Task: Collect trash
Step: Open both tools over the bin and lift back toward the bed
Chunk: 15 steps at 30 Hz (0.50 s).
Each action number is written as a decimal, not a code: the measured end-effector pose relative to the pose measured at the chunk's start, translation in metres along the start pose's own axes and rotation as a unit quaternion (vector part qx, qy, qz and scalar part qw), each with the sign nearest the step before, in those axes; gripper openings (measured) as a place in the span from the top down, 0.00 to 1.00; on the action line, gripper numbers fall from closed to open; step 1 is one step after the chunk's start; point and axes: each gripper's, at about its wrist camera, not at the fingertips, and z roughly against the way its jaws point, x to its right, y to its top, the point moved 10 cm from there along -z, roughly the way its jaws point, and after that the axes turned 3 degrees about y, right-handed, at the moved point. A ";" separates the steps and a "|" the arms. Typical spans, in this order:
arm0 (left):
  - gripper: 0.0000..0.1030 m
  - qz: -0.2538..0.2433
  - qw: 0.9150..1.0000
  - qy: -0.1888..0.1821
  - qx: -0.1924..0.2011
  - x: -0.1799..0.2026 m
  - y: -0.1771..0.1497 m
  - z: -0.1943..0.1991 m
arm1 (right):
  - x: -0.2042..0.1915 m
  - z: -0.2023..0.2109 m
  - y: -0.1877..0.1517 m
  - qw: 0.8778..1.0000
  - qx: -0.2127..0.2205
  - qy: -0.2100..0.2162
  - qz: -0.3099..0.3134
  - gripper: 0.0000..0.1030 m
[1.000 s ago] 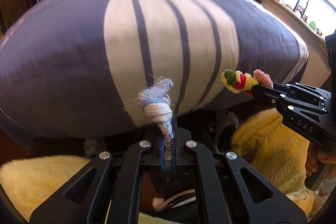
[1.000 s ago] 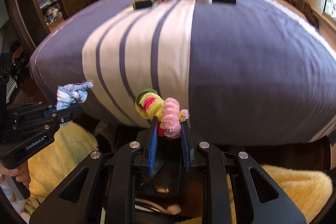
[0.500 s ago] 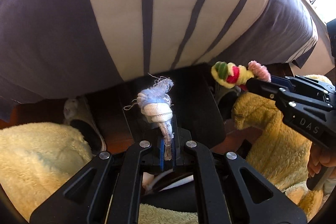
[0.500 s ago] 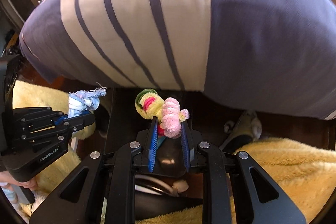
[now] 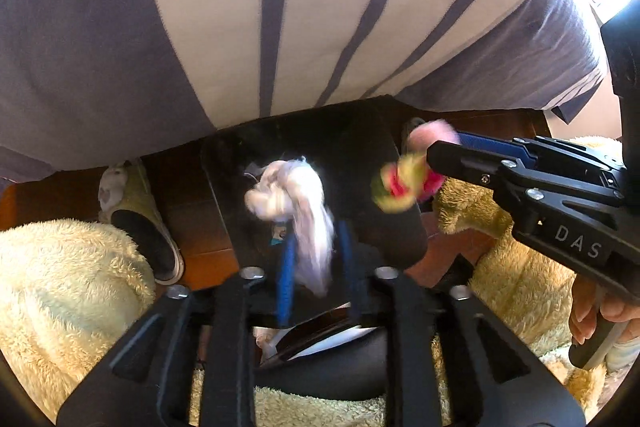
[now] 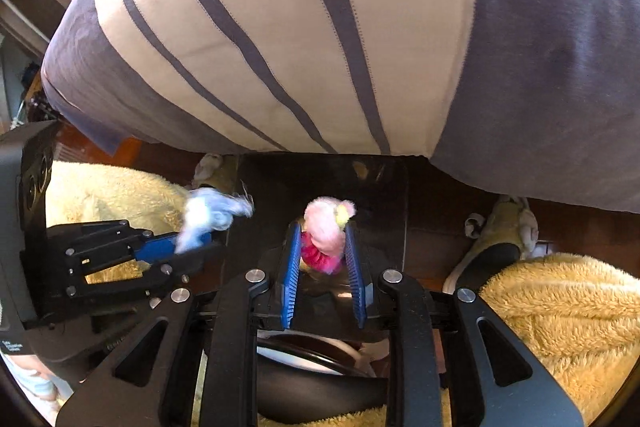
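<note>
Left wrist view: the left hand-held gripper (image 5: 316, 247) has its jaws opening, the blurred white-blue rag scrap (image 5: 298, 211) loose between them, long axis toward 12 o'clock over a black bin (image 5: 352, 147) below the striped bed (image 5: 280, 7) edge. At 3 o'clock, the right hand-held gripper (image 6: 323, 251), marked "DAS", clamps a pink-yellow pipe-cleaner bundle (image 6: 326, 233) pointing toward 12.

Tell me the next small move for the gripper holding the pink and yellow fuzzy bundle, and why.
Probably open the right gripper and drop the pink and yellow fuzzy bundle. It points down over the black bin beside the bed, pads pressing on the bundle. The left gripper is opening, its blurred white and blue rag knot loose over that bin.
</note>
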 end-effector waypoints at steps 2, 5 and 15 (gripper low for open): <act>0.65 0.001 1.000 0.003 0.002 -0.001 0.001 0.001 | 0.001 0.000 0.001 1.000 0.002 0.000 -0.002 0.70; 0.55 0.000 1.000 0.009 0.008 -0.002 0.003 0.005 | 0.004 0.004 0.004 1.000 0.009 -0.004 -0.006 0.56; 0.08 -0.025 0.994 0.060 0.091 -0.007 0.030 0.064 | 0.019 0.061 0.033 0.994 0.094 -0.060 -0.009 0.07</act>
